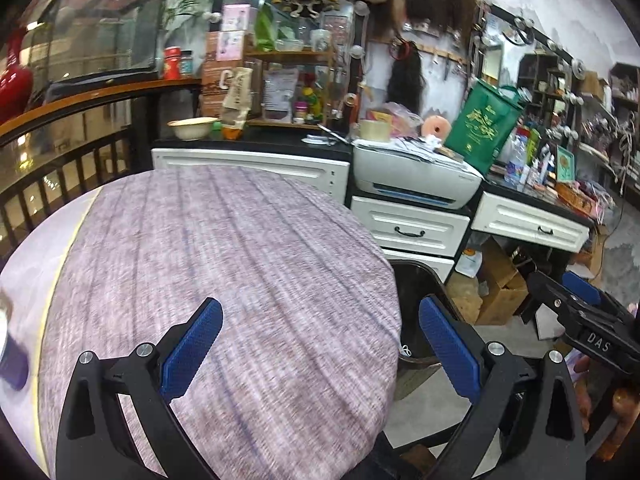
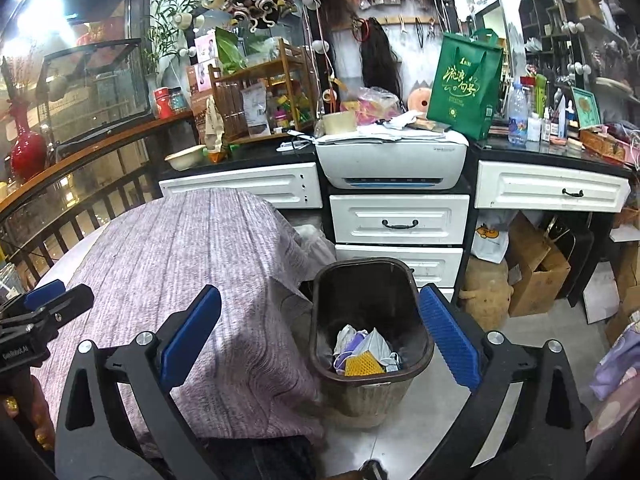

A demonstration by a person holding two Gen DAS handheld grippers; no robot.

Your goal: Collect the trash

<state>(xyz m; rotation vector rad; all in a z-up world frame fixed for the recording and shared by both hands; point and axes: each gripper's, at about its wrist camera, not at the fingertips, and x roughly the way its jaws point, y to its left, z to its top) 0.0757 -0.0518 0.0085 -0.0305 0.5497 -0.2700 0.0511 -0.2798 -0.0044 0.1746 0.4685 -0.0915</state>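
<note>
A dark trash bin (image 2: pixel 370 280) stands on the floor beside the round table. Trash (image 2: pixel 366 354) lies in its bottom: crumpled white and purple wrappers and a yellow mesh piece. My right gripper (image 2: pixel 320 336) is open and empty, held above the bin's mouth. My left gripper (image 1: pixel 320 344) is open and empty over the table's right edge. The table (image 1: pixel 224 264) is covered by a purple-grey cloth. The bin's rim (image 1: pixel 416 270) shows past the table edge in the left wrist view. The right gripper (image 1: pixel 576 300) appears at the right edge there, the left gripper (image 2: pixel 44 300) at the left edge of the right wrist view.
White drawers (image 2: pixel 398 220) and a printer (image 2: pixel 392 160) stand behind the bin. A green bag (image 2: pixel 466 84) sits on the counter. Cardboard boxes (image 2: pixel 536 268) are under the desk at right. A railing (image 1: pixel 60 168) runs behind the table. A blurred purple object (image 1: pixel 12 360) lies at the table's left edge.
</note>
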